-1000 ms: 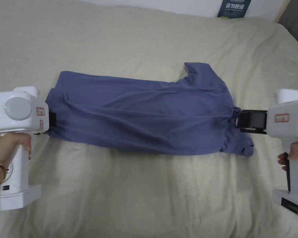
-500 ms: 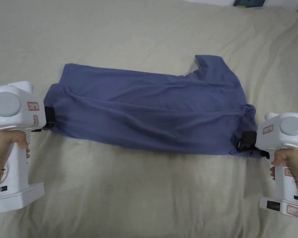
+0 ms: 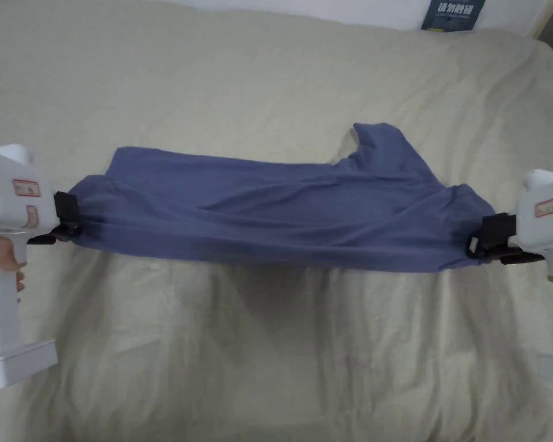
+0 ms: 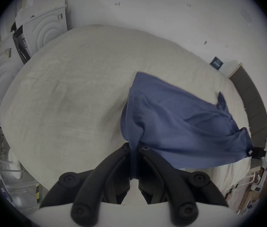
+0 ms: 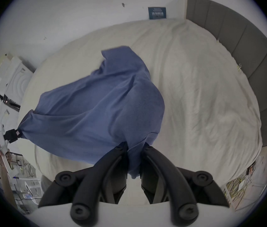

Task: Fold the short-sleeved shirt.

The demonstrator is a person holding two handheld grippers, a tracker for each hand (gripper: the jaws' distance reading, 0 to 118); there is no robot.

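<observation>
Two grippers, one blue cotton short-sleeved shirt (image 3: 281, 221), stretched.
My left gripper (image 3: 68, 221) and right gripper (image 3: 481, 243) clamp its opposite ends; long axis runs between them.

Both tongs (image 3: 68, 221) (image 3: 481, 242) clamped, wide apart

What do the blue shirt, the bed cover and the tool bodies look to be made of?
Blue shirt: thin, matte knit, likely cotton jersey; it sags in soft folds. Bed cover: beige woven fabric, matte, finely creased. Left tool and right tool: smooth white plastic bodies with black, probably plastic, jaws.
</observation>
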